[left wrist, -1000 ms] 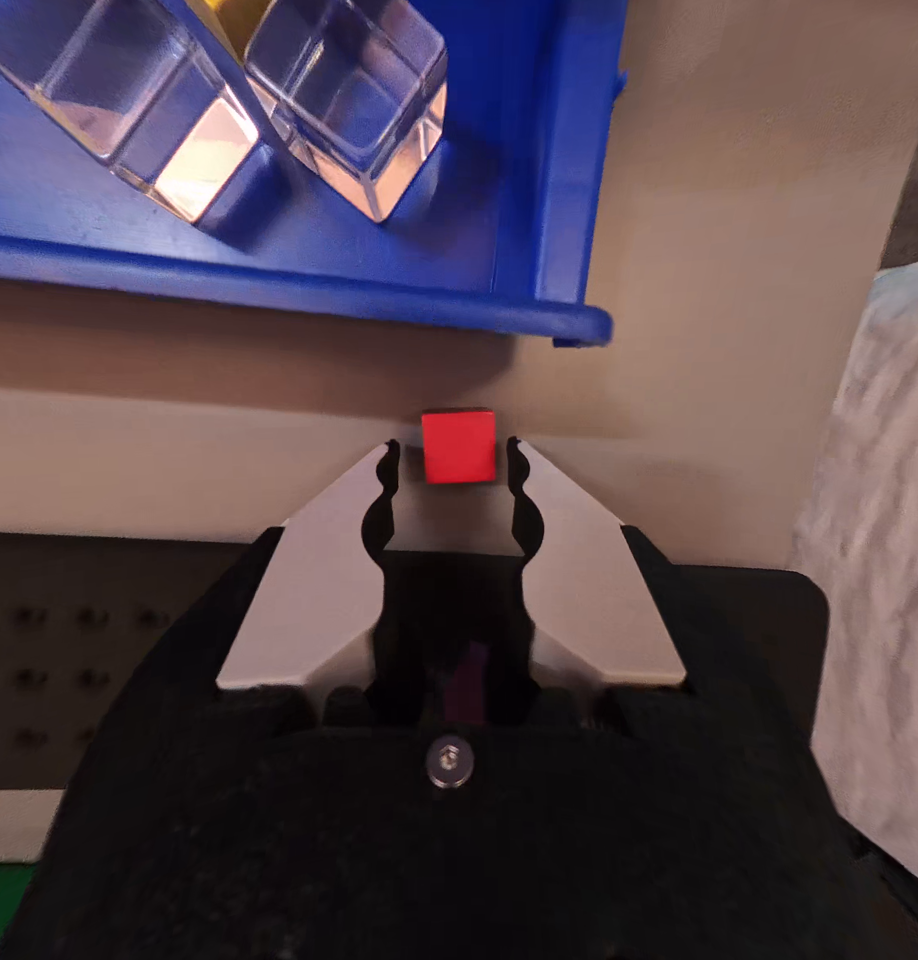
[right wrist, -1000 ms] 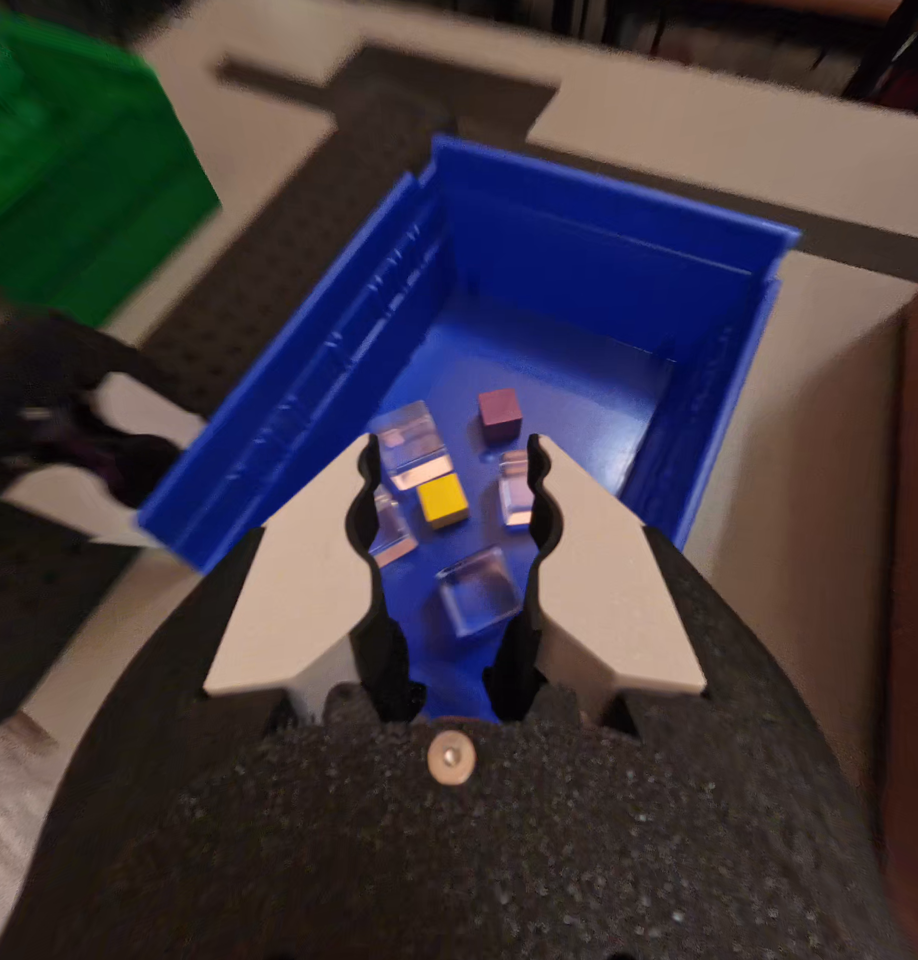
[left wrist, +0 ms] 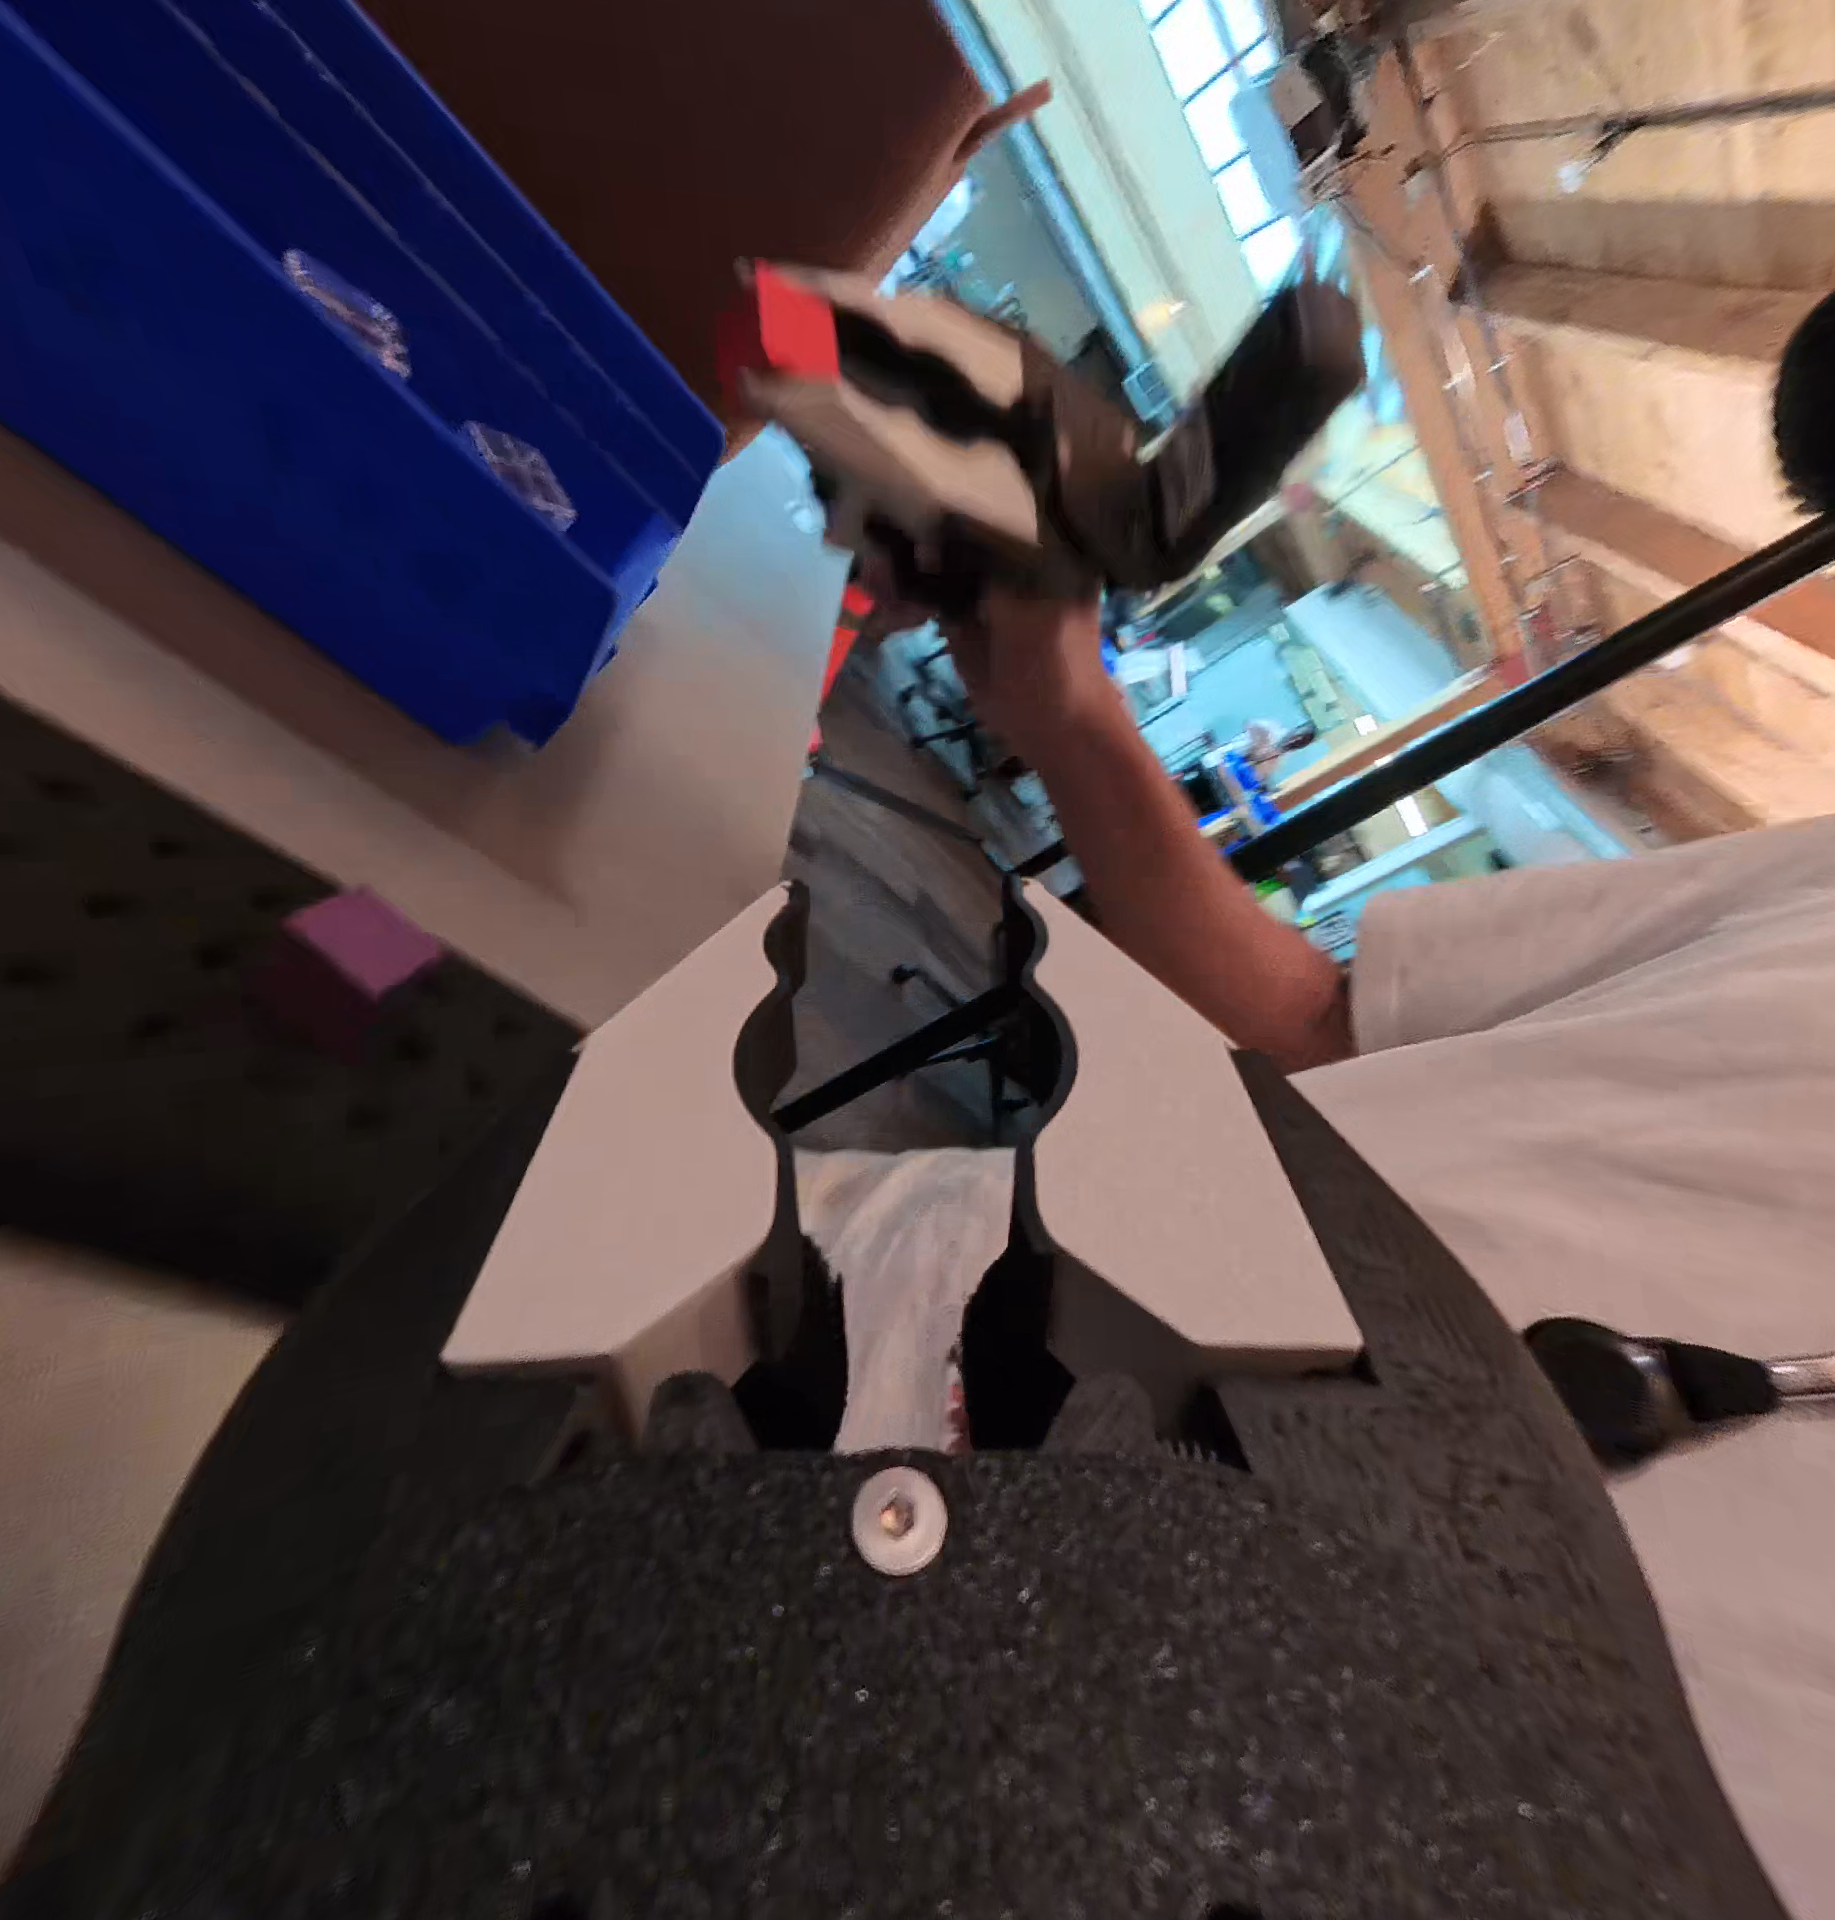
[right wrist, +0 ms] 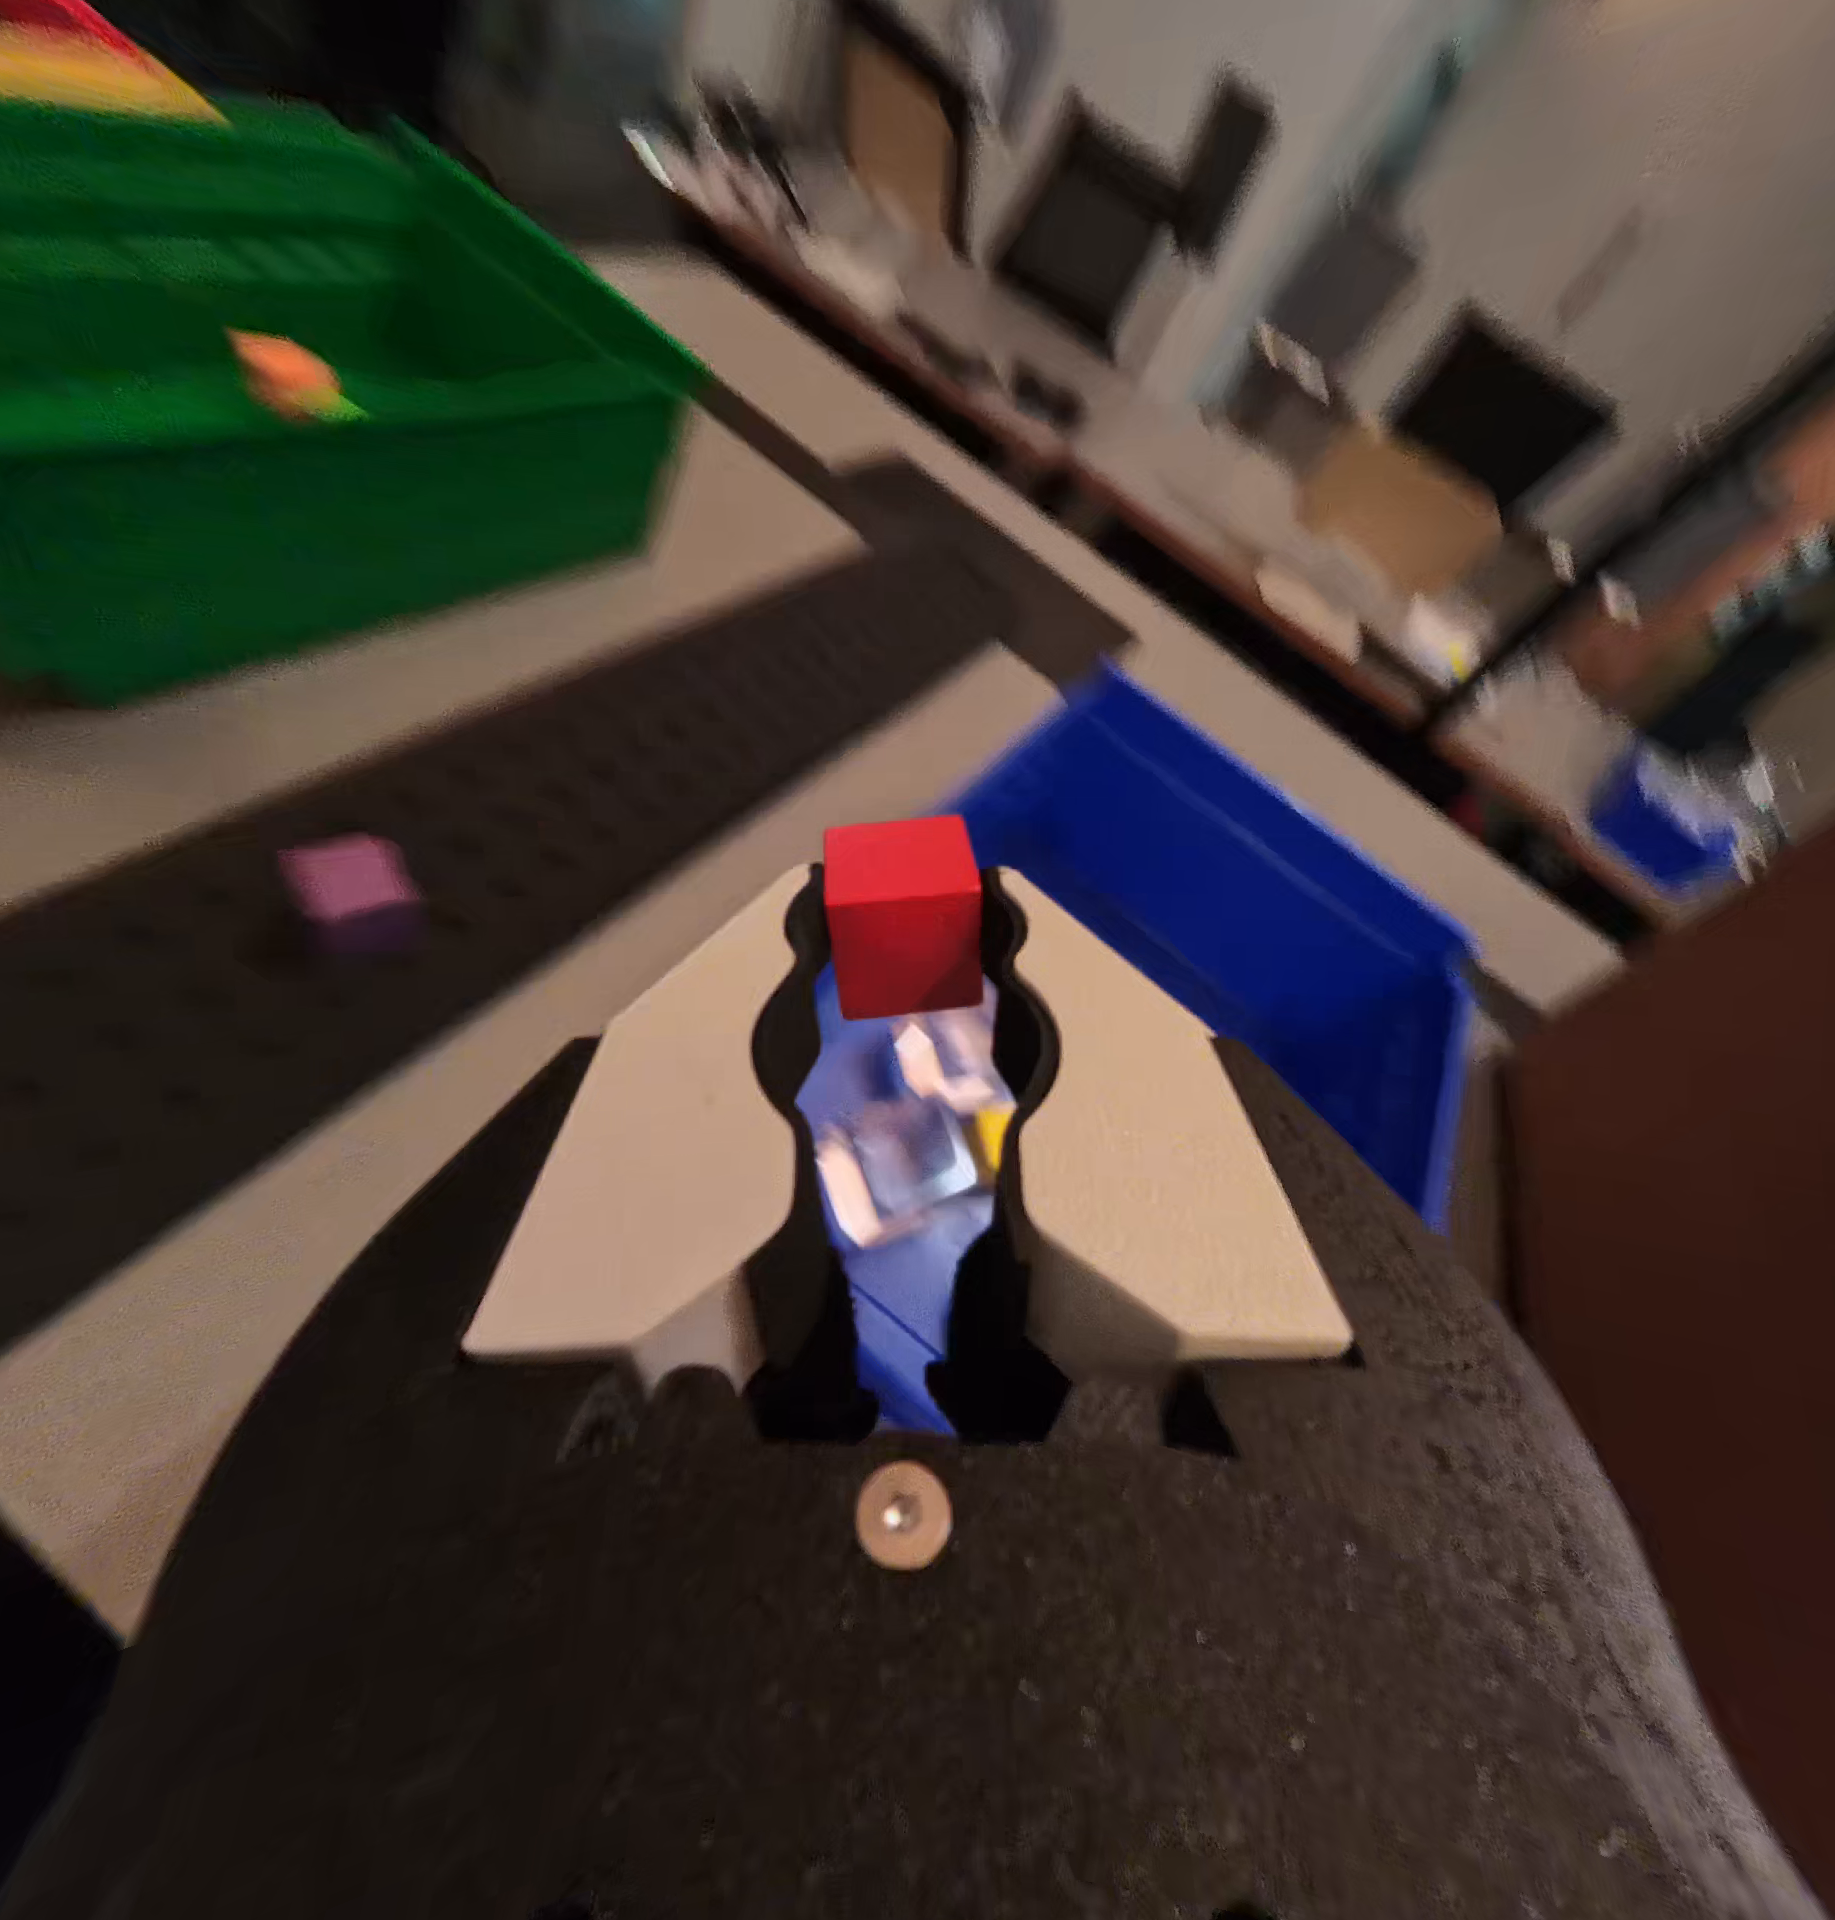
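Behind the work surface you see a blurred room with shelves, dark screens and windows. Your table is pale, with a dark perforated strip crossing it.

Your right gripper is closed on a red cube, pinched at the very fingertips and held in the air. Below and beyond it stands the blue bin, and through the gap between the fingers you can make out clear blocks and something yellow inside the bin, though they are blurred. In the left wrist view the same right gripper shows farther off with the red cube at its tip, near the corner of the blue bin.

Your left gripper holds nothing; its fingers stand moderately apart, pointing past the table edge toward your white shirt.

A purple cube lies on the perforated strip, well apart from both grippers. A green bin stands at the far left of the table, with something orange on it.
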Motion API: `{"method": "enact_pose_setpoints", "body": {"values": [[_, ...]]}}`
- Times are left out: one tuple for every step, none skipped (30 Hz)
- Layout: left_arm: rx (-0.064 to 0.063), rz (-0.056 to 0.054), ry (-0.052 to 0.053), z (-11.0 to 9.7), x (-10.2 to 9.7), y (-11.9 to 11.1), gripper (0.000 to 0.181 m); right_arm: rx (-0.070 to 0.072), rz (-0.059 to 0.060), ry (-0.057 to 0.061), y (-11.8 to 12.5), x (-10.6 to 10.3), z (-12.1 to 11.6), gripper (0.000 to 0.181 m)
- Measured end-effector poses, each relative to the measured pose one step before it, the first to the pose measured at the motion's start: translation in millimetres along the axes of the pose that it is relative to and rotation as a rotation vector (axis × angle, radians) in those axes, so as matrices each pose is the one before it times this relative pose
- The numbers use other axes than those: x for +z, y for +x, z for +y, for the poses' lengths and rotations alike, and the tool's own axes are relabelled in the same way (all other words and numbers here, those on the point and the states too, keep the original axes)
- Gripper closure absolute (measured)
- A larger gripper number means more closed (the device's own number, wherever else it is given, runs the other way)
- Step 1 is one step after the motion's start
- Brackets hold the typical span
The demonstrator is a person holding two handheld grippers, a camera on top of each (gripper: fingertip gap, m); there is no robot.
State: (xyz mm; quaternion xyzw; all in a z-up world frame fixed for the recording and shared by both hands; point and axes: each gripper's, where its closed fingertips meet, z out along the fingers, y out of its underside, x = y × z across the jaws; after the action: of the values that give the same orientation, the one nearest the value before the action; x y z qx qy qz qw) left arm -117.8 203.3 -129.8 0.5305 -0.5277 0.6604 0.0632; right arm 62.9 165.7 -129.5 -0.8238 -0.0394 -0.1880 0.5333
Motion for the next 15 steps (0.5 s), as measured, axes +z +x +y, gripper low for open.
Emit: {"method": "enact_pose_setpoints", "body": {"values": [[0.037, -0.0553, -0.0259, 11.68, -6.11, -2.73, 0.143, 0.0358, 0.0283, -0.093, 21.49, 7.61, 13.0, 0.153], [0.0493, -0.0743, -0.0381, 13.54, -4.73, -5.88, 0.143, 0.0466, -0.0278, -0.0852, 13.41, 12.46, 12.32, 0.153], [0.0606, -0.0836, -0.0495, 14.7, -2.85, -7.73, 0.143, 0.047, -0.0334, -0.1057, 12.65, 14.06, 12.39, 0.153], [0.0672, -0.09, -0.0575, 14.58, -1.14, -8.68, 0.142, 0.0433, 0.0026, -0.0959, 16.73, 14.56, 7.08, 0.153], [0.0663, -0.0886, -0.0491, 11.95, 0.38, -8.25, 0.142, 0.029, -0.0194, -0.0497, 11.28, 16.56, 0.38, 0.153], [0.0548, -0.0736, -0.0357, 8.56, 1.91, -5.79, 0.14, 0.0217, -0.0683, -0.0453, 1.35, 18.24, -0.1, 0.153], [0.0348, -0.0596, -0.0316, 5.83, 3.18, -4.15, 0.14, 0.0127, -0.0611, -0.0823, 1.03, 17.62, 1.43, 0.153], [0.0163, -0.0546, -0.0284, 3.18, 3.96, -3.98, 0.141, -0.0034, -0.0161, -0.0743, 6.42, 16.89, -0.89, 0.153], [0.0, -0.0466, -0.0115, -0.48, 4.79, -3.1, 0.142, -0.0188, -0.0229, -0.0568, 3.71, 16.9, -2.21, 0.153], [-0.0124, -0.0302, 0.0025, -3.14, 6.01, -1.26, 0.142, -0.0217, -0.0499, -0.0733, -1.4, 15.76, -0.46, 0.153], [-0.0251, -0.0259, 0.0079, -4.72, 6.78, -1.54, 0.142, -0.0252, -0.0221, -0.0717, 1.65, 13.32, -1.37, 0.153], [-0.0415, -0.0389, 0.0159, -5.67, 7.14, -4.15, 0.141, -0.0325, -0.0037, -0.0586, 2.59, 10.93, -2.31, 0.153], [-0.0483, -0.0337, 0.0172, -5.52, 7.46, -3.55, 0.14, -0.0374, -0.0141, -0.0557, -0.44, 9.11, -1.51, 0.153], [-0.0482, -0.0242, 0.0163, -5.26, 7.81, -1.94, 0.137, -0.0325, -0.0143, -0.0526, -0.98, 7.41, -0.68, 0.153], [-0.0481, -0.032, 0.0128, -3.96, 7.8, -2.97, 0.137, -0.0298, -0.0076, -0.056, -0.03, 6.34, 1.2, 0.153]]}}
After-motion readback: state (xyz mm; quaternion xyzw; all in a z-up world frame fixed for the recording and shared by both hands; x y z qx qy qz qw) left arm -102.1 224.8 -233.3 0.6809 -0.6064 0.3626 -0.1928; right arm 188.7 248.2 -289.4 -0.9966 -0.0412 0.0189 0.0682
